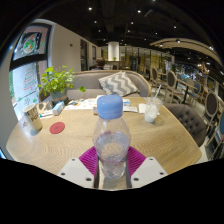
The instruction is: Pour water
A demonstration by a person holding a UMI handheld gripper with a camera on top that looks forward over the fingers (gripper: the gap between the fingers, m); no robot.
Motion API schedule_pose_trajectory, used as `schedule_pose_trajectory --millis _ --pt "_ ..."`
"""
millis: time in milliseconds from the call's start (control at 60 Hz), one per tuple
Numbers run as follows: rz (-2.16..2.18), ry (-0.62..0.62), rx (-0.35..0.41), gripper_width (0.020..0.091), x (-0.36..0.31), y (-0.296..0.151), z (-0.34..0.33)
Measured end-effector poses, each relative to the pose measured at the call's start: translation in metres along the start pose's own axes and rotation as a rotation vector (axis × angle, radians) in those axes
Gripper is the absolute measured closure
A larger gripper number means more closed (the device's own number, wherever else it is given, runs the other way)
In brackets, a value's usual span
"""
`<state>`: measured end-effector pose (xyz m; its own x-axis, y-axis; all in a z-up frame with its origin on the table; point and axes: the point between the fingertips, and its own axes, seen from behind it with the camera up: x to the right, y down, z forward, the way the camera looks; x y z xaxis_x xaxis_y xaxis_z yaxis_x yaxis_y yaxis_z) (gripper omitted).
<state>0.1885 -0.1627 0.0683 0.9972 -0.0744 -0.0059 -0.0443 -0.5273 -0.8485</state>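
Clamped on a bottle (111, 138), gripper (112, 166) squeezed in from both sides with the magenta pads (134, 158) pressed against the clear lower body. Not wide open at all, just as far apart as the bottle's width. Bottle standing upright between the fingers, light blue cap (110, 106) on top, clear plastic with ribbed sides; water level hard to read. Can't tell if its base is touching the table (175, 140) or lifted a bit, hidden by the fingers. Wooden round table stretching out beyond. Further back and off to one side, a clear glass (151, 110) sitting well apart from the bottle. On the other side, a red coaster (57, 128) lying flat, a paper cup (31, 119) near it, and a leafy green plant (56, 82) behind that. Some papers or a tray lying flat mid-table past the bottle, too small to make out. Past the table, a grey sofa with a patterned cushion (119, 83).
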Motion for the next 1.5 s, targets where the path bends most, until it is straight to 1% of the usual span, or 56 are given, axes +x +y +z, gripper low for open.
schedule_pose_trajectory --millis 150,283,383,517,700,783,867,983,1117,1183,1250,1317,1400,1500 --pt "-0.047 0.058 0.002 0.0747 -0.003 -0.008 -0.004" --pt "-0.098 0.119 0.009 0.0747 -0.012 -0.034 -0.009" --pt "-0.168 0.163 0.038 0.0746 -0.026 -0.071 -0.014" --pt "-0.301 0.218 0.080 0.0746 -0.056 -0.131 -0.015" --pt "-0.651 0.309 0.127 0.0746 -0.125 -0.209 -0.001" --pt "-0.827 0.364 0.137 0.0746 -0.159 -0.234 0.013" --pt "-0.985 0.400 0.143 0.0746 -0.194 -0.248 0.028" --pt "-1.241 0.457 0.145 0.0749 -0.239 -0.257 0.047" --pt "-1.517 0.494 0.123 0.0747 -0.281 -0.247 0.070" --pt "-1.672 0.528 0.104 0.0748 -0.293 -0.244 0.080" --pt "-1.795 0.552 0.065 0.0750 -0.299 -0.238 0.088" --pt "-1.885 0.545 0.050 0.0751 -0.304 -0.231 0.096" --pt "-1.990 0.569 0.042 0.0752 -0.310 -0.230 0.099" --pt "-1.993 0.541 0.017 0.0751 -0.311 -0.222 0.103"
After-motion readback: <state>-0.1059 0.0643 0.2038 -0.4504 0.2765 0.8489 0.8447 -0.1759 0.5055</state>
